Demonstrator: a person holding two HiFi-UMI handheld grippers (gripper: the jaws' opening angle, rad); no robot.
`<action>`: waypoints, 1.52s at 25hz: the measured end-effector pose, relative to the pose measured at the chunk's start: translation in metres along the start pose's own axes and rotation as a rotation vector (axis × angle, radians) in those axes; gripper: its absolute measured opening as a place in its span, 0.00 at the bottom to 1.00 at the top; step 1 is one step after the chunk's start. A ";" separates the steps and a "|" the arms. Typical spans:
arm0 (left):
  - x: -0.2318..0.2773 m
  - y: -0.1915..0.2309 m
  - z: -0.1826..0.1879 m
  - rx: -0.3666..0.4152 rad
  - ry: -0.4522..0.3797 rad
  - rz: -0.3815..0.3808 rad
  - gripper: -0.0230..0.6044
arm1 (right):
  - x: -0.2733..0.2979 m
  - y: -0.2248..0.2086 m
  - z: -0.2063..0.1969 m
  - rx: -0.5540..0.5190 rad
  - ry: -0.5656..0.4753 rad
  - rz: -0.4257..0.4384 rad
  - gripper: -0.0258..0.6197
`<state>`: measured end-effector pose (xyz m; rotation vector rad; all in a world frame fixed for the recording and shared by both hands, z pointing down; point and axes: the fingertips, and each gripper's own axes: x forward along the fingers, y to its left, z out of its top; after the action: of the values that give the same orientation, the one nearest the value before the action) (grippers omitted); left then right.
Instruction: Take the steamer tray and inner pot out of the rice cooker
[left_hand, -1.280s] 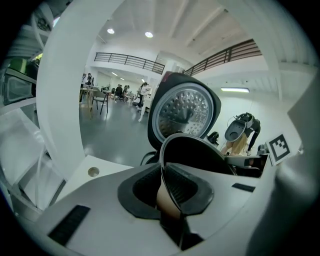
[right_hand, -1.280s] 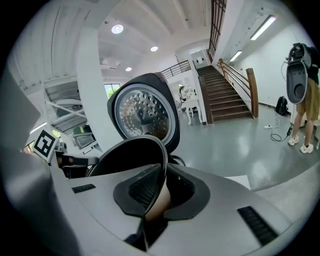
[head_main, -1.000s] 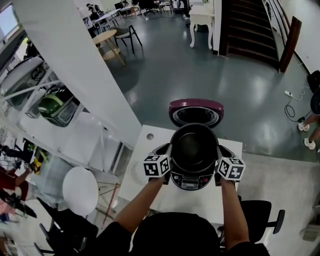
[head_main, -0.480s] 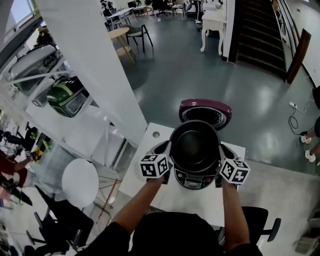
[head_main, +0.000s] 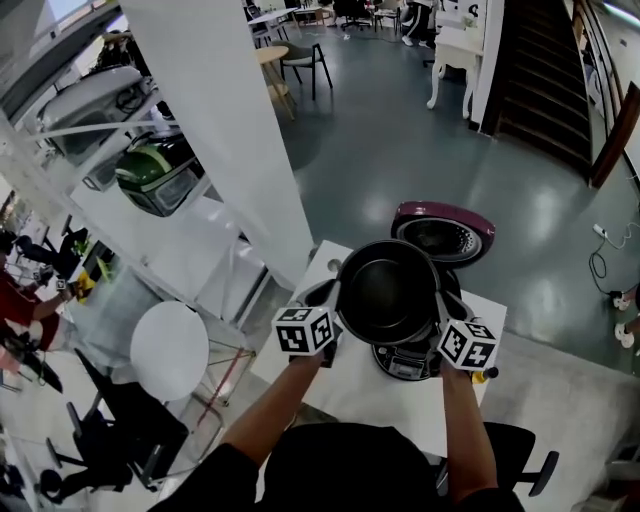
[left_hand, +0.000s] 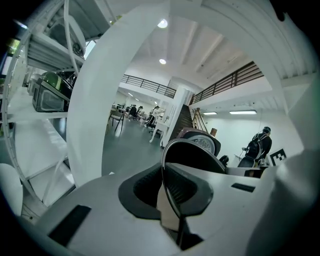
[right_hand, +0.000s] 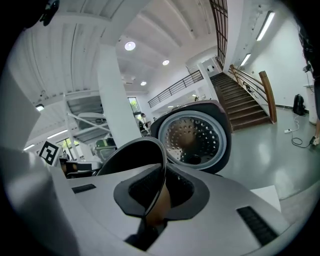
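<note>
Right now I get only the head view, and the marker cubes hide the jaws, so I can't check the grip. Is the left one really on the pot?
Observer: Yes. In the left gripper view, the left gripper is shut on the pot, and its jaws pinch the thin rim.
Operator: And the right?
Observer: The same. The right gripper view shows the right gripper shut on the rim of the opposite side.
Operator: What does the inside of the lid look like?
Observer: From the right gripper view, the lid stands open behind the pot. Its round metal inner plate is dotted with holes.
</note>
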<state>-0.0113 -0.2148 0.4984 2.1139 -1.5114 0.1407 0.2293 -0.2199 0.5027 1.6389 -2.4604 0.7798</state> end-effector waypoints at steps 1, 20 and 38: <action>-0.004 0.008 0.000 -0.004 0.001 0.006 0.07 | 0.004 0.007 -0.001 -0.004 0.003 0.005 0.07; -0.056 0.151 -0.008 -0.058 0.069 0.065 0.07 | 0.075 0.128 -0.061 -0.021 0.120 0.041 0.07; -0.069 0.244 -0.074 -0.092 0.213 0.063 0.07 | 0.116 0.170 -0.163 -0.026 0.279 -0.043 0.08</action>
<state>-0.2414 -0.1770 0.6226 1.9145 -1.4309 0.3034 -0.0030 -0.1933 0.6216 1.4565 -2.2265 0.8981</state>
